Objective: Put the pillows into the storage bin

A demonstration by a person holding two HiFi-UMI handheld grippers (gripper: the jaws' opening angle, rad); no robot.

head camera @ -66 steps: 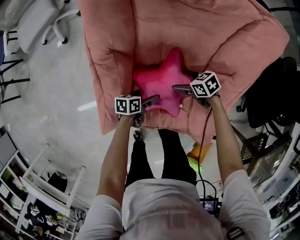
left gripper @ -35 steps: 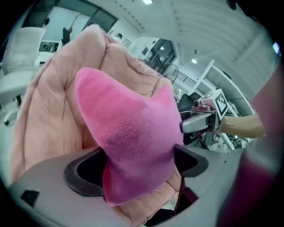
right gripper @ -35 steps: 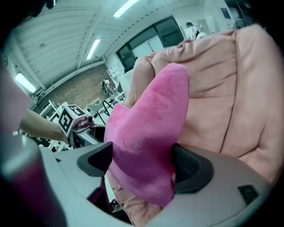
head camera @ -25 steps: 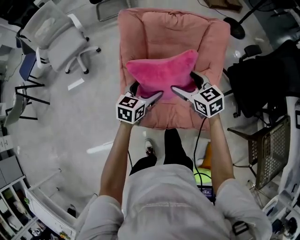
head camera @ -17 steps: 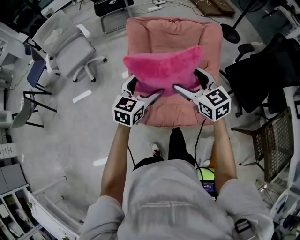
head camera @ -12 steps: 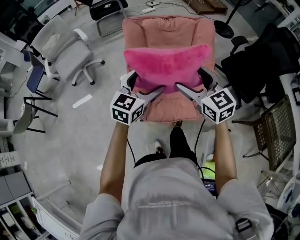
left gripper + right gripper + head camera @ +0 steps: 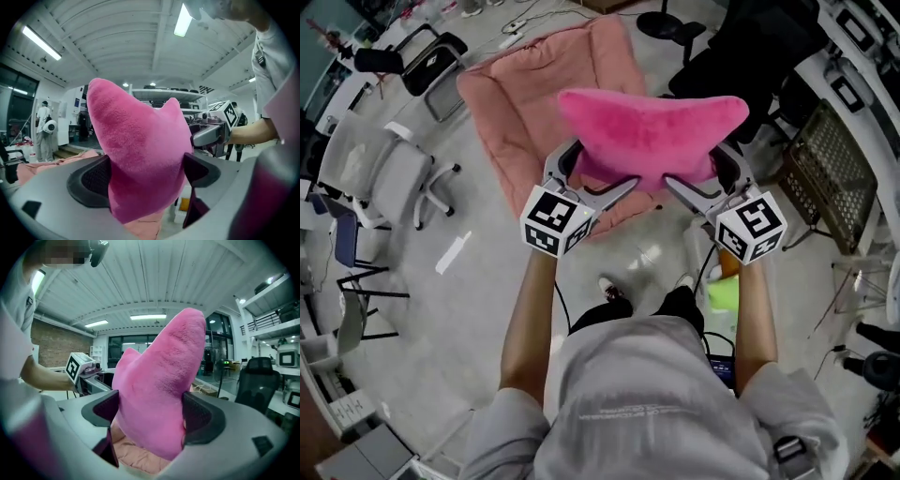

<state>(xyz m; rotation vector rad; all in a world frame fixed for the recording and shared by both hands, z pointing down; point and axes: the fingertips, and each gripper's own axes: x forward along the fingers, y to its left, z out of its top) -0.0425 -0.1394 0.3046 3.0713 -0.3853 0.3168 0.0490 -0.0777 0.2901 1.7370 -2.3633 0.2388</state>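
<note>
A: Where is the pillow (image 7: 652,131)?
B: Top centre, in the air. Left gripper (image 7: 592,173) and right gripper (image 7: 703,173) each have jaws pressed on one corner.
A: Advice?
B: Carry it level, both grips equal. No bin is visible.

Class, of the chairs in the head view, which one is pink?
The padded armchair behind the held pillow; the office chair left of it is grey.

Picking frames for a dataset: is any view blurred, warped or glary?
Head view: fairly sharp, evenly lit, edges bent; pillow clear. Left gripper view: strong fisheye, dark corners, ceiling lamp glares. Right gripper view: same fisheye and dark corners, milder lights.
</note>
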